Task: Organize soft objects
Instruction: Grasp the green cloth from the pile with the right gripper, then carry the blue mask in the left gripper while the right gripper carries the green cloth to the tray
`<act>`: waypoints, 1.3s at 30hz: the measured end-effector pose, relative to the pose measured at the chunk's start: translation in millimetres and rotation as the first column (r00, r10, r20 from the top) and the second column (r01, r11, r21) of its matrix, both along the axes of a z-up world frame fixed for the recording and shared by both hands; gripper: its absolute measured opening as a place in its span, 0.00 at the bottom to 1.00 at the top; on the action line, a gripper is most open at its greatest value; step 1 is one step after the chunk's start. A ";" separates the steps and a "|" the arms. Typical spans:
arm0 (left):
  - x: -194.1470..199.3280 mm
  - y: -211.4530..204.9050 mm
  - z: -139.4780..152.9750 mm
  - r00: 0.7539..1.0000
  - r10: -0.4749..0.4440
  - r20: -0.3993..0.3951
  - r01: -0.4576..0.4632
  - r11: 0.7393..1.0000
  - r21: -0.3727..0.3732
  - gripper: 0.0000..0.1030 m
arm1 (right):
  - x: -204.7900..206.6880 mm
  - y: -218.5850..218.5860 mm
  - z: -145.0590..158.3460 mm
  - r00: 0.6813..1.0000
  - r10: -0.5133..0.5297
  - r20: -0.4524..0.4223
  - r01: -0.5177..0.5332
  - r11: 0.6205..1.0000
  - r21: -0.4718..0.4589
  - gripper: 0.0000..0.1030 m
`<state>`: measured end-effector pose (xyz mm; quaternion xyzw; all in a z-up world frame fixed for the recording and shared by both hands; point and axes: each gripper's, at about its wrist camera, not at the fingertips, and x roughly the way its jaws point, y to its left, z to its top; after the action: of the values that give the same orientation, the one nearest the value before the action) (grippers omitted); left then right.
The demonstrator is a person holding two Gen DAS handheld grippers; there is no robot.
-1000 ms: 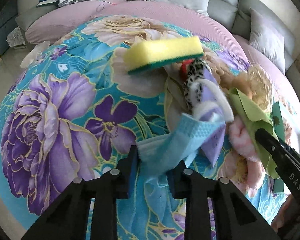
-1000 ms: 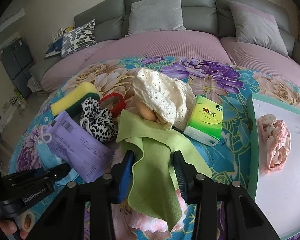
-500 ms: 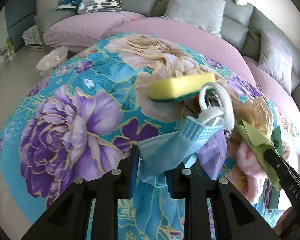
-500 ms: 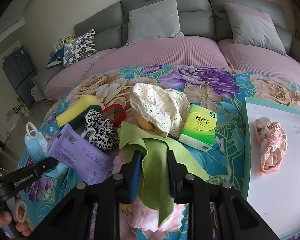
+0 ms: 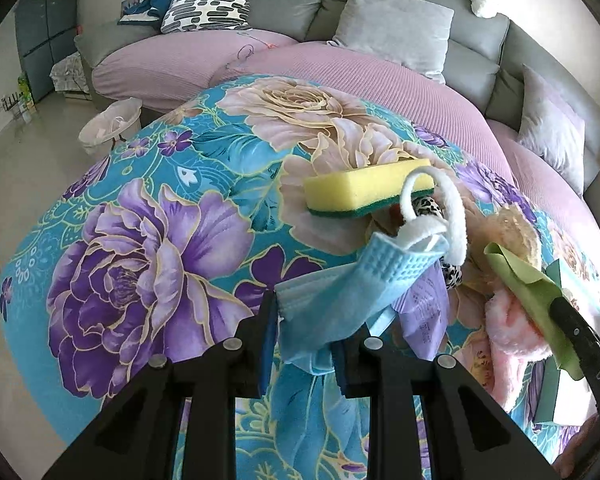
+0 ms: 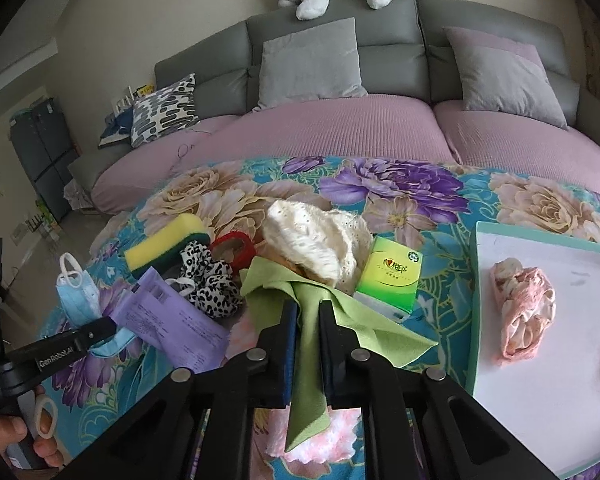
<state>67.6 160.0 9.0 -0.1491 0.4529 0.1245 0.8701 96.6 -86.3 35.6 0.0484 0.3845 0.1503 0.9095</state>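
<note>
- The left gripper [image 5: 306, 344] is clamped on a blue face mask [image 5: 340, 296], lifted just left of the sponge [image 6: 166, 246].
- The right gripper [image 6: 308, 344] is closing, its jaws pinching a green cloth [image 6: 312, 312] right of the sponge.
- The cloth seems to drape over something pink and fluffy [image 6: 328, 440].

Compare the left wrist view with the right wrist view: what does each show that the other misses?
Left wrist only: a white basket on the floor.

Right wrist only: the green tissue pack, the white tray and the pink cloth on it.

Both: the left gripper shut on the blue face mask, the right gripper closing on the green cloth, and the sponge.
</note>
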 end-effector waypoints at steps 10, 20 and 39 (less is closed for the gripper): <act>2.5 -0.9 -3.0 1.000 -0.006 -0.015 0.006 1.000 0.004 0.25 | 3.7 1.9 -10.3 0.999 0.017 -0.046 -0.019 0.999 -0.027 0.11; 3.7 7.3 -8.2 1.000 0.015 -0.021 -0.016 1.000 -0.020 0.25 | -0.7 21.5 -12.4 0.996 0.073 -0.045 -0.079 0.986 -0.147 0.20; 2.7 23.8 -18.9 0.999 0.051 -0.012 -0.052 0.991 -0.120 0.25 | 14.6 71.4 -19.9 0.990 0.142 -0.006 -0.132 0.904 -0.407 0.33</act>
<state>70.3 183.8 -10.0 -0.2124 0.4597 0.1199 0.8539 111.2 -14.9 15.7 -0.1703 0.3990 0.1313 0.8914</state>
